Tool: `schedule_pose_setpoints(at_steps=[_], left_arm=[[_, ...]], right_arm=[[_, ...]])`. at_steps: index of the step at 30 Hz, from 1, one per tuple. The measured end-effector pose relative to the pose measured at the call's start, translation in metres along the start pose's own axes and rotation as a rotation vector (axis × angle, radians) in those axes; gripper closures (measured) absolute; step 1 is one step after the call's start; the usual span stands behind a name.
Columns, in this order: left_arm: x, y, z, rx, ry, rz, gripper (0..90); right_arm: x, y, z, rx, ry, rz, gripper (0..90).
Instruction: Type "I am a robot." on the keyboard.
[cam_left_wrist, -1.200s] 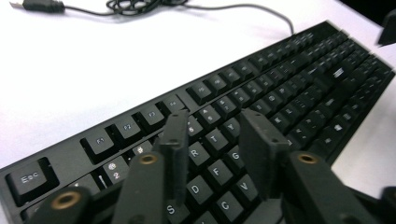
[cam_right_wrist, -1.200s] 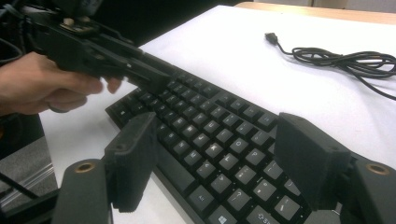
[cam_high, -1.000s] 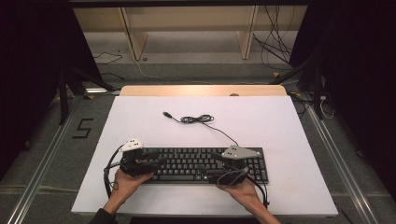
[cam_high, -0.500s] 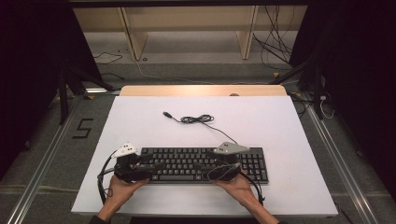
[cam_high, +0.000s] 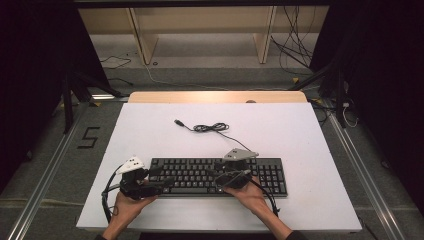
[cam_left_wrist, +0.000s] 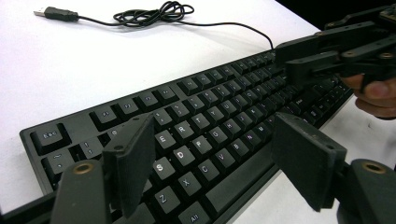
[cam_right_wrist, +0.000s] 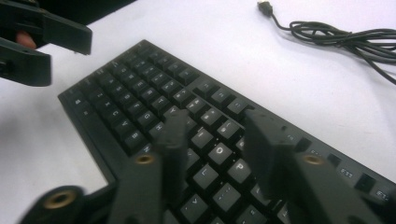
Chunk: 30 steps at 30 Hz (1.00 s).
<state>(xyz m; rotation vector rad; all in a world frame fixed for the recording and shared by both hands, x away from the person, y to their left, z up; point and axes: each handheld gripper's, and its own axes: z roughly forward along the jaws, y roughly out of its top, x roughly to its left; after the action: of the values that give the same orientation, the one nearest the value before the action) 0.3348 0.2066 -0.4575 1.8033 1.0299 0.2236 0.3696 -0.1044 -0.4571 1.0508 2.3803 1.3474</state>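
Observation:
A black keyboard (cam_high: 220, 176) lies flat on the white table (cam_high: 300, 140), near the front edge. Its thin black cable (cam_high: 210, 128) coils behind it and ends in a loose USB plug (cam_high: 178, 122). My left gripper (cam_high: 166, 181) is over the keyboard's left end, its jaws wide open above the letter keys (cam_left_wrist: 196, 140), with nothing between them. My right gripper (cam_high: 216, 178), under its grey plate, points left over the middle of the keyboard. It stands open above the O and P keys (cam_right_wrist: 219, 154). The right gripper (cam_left_wrist: 299, 63) also appears far off in the left gripper view.
A wooden strip (cam_high: 215, 96) borders the table's far edge, with shelf legs and floor cables beyond it. The coiled cable (cam_right_wrist: 336, 35) lies on bare white surface behind the keyboard. Dark curtains flank both sides.
My right gripper has slid left along the keyboard towards its middle. My left gripper has drawn slightly left and back towards the person. The keyboard and cable have not moved.

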Motion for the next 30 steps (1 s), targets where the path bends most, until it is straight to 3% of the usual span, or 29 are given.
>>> schedule_pose_setpoints(at_steps=[6, 12, 30], left_arm=[[-0.001, -0.002, -0.002, -0.001, 0.001, -0.003, 29.6], [-0.001, -0.004, -0.004, -0.008, 0.005, -0.001, 29.6], [0.0, -0.004, -0.005, -0.007, 0.01, 0.003, 28.7]], right_arm=[[0.001, 0.002, 0.01, 0.032, -0.009, -0.012, 79.8], [0.001, 0.002, 0.018, 0.062, -0.021, -0.011, 88.7], [0.003, 0.0, 0.037, 0.154, -0.058, -0.03, 90.0]])
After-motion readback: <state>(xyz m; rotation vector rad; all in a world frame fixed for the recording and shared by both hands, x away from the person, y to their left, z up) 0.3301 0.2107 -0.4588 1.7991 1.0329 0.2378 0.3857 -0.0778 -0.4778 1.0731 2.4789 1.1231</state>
